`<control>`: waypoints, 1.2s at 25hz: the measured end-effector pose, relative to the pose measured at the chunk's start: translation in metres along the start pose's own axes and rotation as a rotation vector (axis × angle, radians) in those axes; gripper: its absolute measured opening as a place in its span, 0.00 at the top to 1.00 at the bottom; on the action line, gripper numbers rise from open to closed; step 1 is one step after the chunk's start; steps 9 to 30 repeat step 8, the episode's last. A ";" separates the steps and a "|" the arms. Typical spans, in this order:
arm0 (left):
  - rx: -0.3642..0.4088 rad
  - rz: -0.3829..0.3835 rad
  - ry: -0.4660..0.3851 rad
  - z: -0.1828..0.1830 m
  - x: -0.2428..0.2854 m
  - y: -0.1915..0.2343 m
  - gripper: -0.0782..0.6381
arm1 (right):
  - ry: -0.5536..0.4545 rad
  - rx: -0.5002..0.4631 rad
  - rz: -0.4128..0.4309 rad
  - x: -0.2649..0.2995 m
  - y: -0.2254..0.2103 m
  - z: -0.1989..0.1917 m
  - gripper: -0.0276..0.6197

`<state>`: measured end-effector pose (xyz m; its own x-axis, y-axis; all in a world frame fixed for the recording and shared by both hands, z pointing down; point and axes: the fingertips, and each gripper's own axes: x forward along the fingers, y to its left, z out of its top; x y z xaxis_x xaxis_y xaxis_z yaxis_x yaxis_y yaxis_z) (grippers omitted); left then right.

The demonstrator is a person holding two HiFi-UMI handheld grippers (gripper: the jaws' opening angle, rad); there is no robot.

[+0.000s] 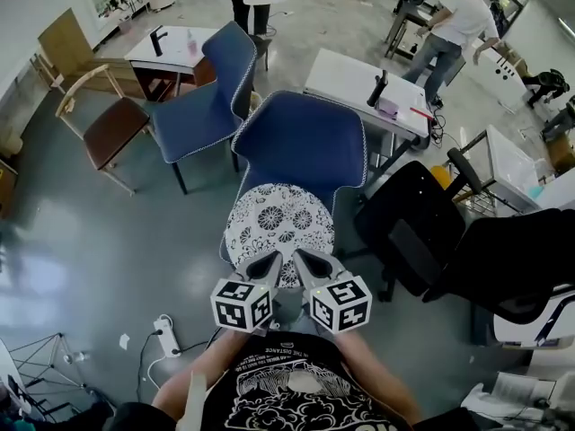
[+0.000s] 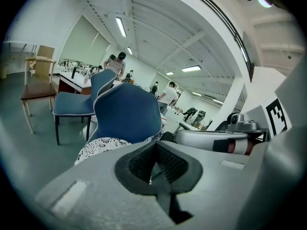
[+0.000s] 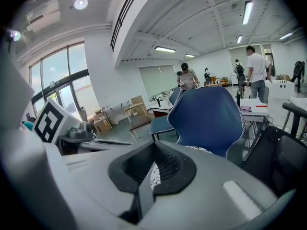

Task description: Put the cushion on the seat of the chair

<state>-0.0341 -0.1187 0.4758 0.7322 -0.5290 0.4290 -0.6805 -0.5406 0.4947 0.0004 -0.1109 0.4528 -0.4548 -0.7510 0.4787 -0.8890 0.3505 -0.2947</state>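
Since the flowery cushion (image 1: 280, 227) already lies on the seat of the blue chair (image 1: 301, 146), close up to the chair's back, the job looks nearly done, but I think it could go wrong yet. The left tool (image 1: 271, 260) and the right tool (image 1: 305, 259) sit side by side at the front of the chair, with their tips over the front edge of the cushion. Both are clenched tight with nothing in them. If a tip snags the cloth as it pulls away, the cushion could slide forward and drop off the front of the chair onto the floor. A bump could also leave it crooked or hanging over the edge. I cannot tell how well the cushion grips the seat, so a slow, straight lift away from the chair seems safest.
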 end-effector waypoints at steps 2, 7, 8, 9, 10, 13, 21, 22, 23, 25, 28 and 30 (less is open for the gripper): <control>-0.005 -0.004 -0.003 0.000 -0.001 0.000 0.90 | 0.000 -0.002 -0.004 -0.001 0.001 -0.001 0.96; -0.014 -0.014 -0.005 -0.003 -0.006 -0.002 0.90 | 0.000 -0.008 -0.008 -0.003 0.007 -0.002 0.96; -0.014 -0.015 -0.006 -0.003 -0.007 -0.002 0.90 | -0.001 -0.009 -0.008 -0.004 0.007 -0.001 0.96; -0.014 -0.015 -0.006 -0.003 -0.007 -0.002 0.90 | -0.001 -0.009 -0.008 -0.004 0.007 -0.001 0.96; -0.014 -0.015 -0.006 -0.003 -0.007 -0.002 0.90 | -0.001 -0.009 -0.008 -0.004 0.007 -0.001 0.96; -0.014 -0.015 -0.006 -0.003 -0.007 -0.002 0.90 | -0.001 -0.009 -0.008 -0.004 0.007 -0.001 0.96; -0.014 -0.015 -0.006 -0.003 -0.007 -0.002 0.90 | -0.001 -0.009 -0.008 -0.004 0.007 -0.001 0.96; -0.014 -0.015 -0.006 -0.003 -0.007 -0.002 0.90 | -0.001 -0.009 -0.008 -0.004 0.007 -0.001 0.96; -0.014 -0.015 -0.006 -0.003 -0.007 -0.002 0.90 | -0.001 -0.009 -0.008 -0.004 0.007 -0.001 0.96; -0.014 -0.015 -0.006 -0.003 -0.007 -0.002 0.90 | -0.001 -0.009 -0.008 -0.004 0.007 -0.001 0.96; -0.014 -0.015 -0.006 -0.003 -0.007 -0.002 0.90 | -0.001 -0.009 -0.008 -0.004 0.007 -0.001 0.96; -0.014 -0.015 -0.006 -0.003 -0.007 -0.002 0.90 | -0.001 -0.009 -0.008 -0.004 0.007 -0.001 0.96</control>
